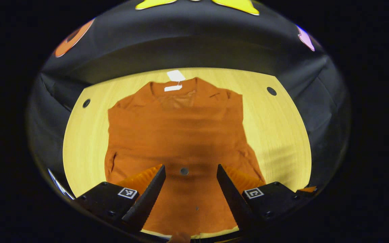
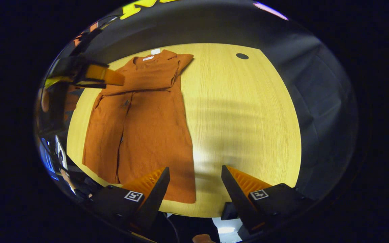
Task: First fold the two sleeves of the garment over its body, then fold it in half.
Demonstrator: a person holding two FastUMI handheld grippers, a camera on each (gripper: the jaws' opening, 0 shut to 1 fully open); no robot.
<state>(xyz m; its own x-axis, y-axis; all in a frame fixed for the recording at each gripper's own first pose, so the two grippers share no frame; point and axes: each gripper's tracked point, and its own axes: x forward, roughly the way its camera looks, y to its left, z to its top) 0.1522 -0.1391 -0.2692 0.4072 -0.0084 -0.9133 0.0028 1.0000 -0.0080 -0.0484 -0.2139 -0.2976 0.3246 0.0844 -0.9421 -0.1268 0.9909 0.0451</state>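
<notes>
An orange garment [image 1: 181, 135] lies flat on the pale wooden table [image 1: 282, 135], collar and white tag [image 1: 173, 88] at the far end, both sleeves folded in over its body. My left gripper [image 1: 191, 170] hovers open above the garment's lower middle, where a small button [image 1: 184, 171] shows between its fingers. In the right gripper view the same garment [image 2: 144, 121] stretches along the table's left half. My right gripper [image 2: 195, 172] is open above the table just right of the hem's near corner, holding nothing. The left gripper [image 2: 105, 77] appears far off over the garment's upper part.
Dark round holes [image 1: 271, 90] [image 1: 86, 103] mark the table's far corners; another hole [image 2: 242, 56] shows in the right gripper view. Bare table [image 2: 241, 118] spreads to the right of the garment. Black cloth walls surround the table. A person's hand [image 2: 67, 179] shows at the lower left edge.
</notes>
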